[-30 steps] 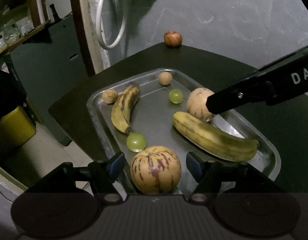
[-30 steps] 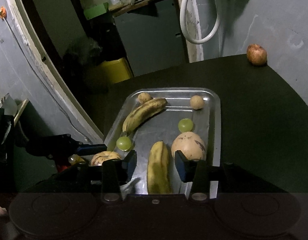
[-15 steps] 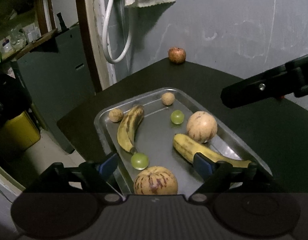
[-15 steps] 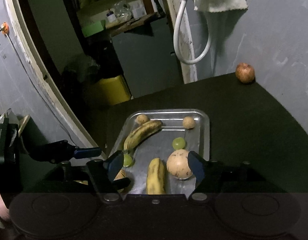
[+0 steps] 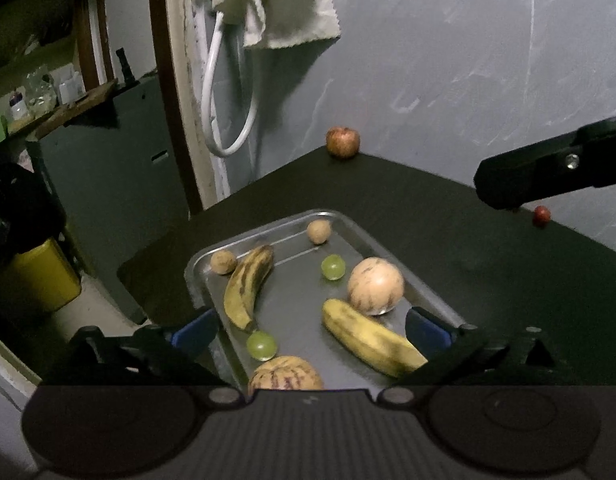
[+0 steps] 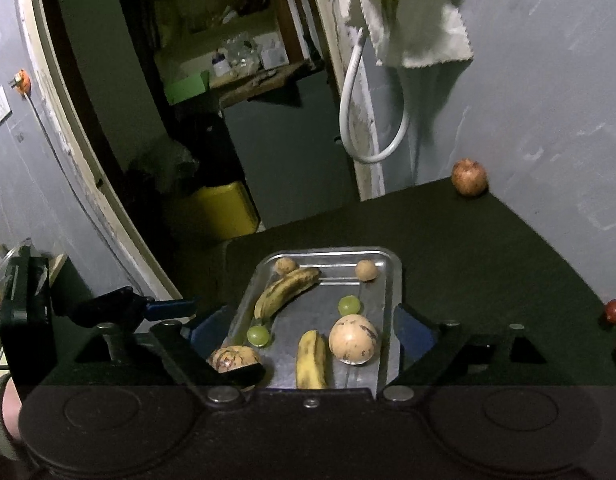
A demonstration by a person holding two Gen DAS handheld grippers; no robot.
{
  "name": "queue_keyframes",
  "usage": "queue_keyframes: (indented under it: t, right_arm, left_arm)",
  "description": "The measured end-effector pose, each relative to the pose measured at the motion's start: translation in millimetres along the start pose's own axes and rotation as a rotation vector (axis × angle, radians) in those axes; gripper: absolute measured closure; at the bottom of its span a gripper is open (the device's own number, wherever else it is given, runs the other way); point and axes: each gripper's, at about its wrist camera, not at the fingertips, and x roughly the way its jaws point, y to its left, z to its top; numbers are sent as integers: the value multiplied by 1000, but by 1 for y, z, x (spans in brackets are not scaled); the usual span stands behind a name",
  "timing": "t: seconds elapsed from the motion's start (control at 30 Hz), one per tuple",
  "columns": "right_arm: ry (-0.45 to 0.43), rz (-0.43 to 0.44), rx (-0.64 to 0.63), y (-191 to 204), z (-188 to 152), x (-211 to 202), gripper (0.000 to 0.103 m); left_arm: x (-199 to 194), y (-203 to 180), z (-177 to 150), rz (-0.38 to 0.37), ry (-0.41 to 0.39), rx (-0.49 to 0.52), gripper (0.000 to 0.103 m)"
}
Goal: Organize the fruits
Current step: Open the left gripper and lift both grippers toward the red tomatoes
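A metal tray (image 5: 194, 280) on the dark table holds two bananas (image 5: 248, 284) (image 5: 372, 340), a striped melon (image 5: 286, 374), a pale melon (image 5: 375, 286), two green grapes (image 5: 333, 267) and two small brown fruits (image 5: 223, 261). My left gripper (image 5: 311, 330) hangs above the tray's near end. Its jaws are opening and nothing is between them. My right gripper (image 6: 312, 328) hovers over the same tray (image 6: 392, 280), its jaws opening too, gripping nothing. An apple (image 5: 343, 142) sits at the table's far corner.
Small red fruits (image 6: 613, 311) lie near the table's right edge by the wall. A white hose (image 6: 372, 128) and a cloth (image 6: 424, 36) hang on the wall behind. A yellow container (image 6: 218, 210) stands on the floor left of the table.
Both grippers have risen and drawn back from the tray while their jaws widened. The left one no longer straddles the striped melon, nor the right one the banana.
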Motion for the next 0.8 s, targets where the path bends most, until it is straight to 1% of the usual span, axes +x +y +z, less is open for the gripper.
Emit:
queue_keyframes:
  t: [0.17,0.37,0.63,0.8]
  right_arm:
    - [-51,-6,8,0,-1,-27,5]
    - [-110,-4,11,3,-3,-58,3]
    - [-199,-23,24,1,-2,-96,1]
    - [-241,-46,48,-7,-5,-117,1]
  left_arm:
    - [-16,-10,7,-2,-34,15,1]
    - [-35,-23,19,1,-74,43,1]
    - [-54,-40,37,-6,-128,86,1]
    - [-54,-53,48,-28,-144,116,1]
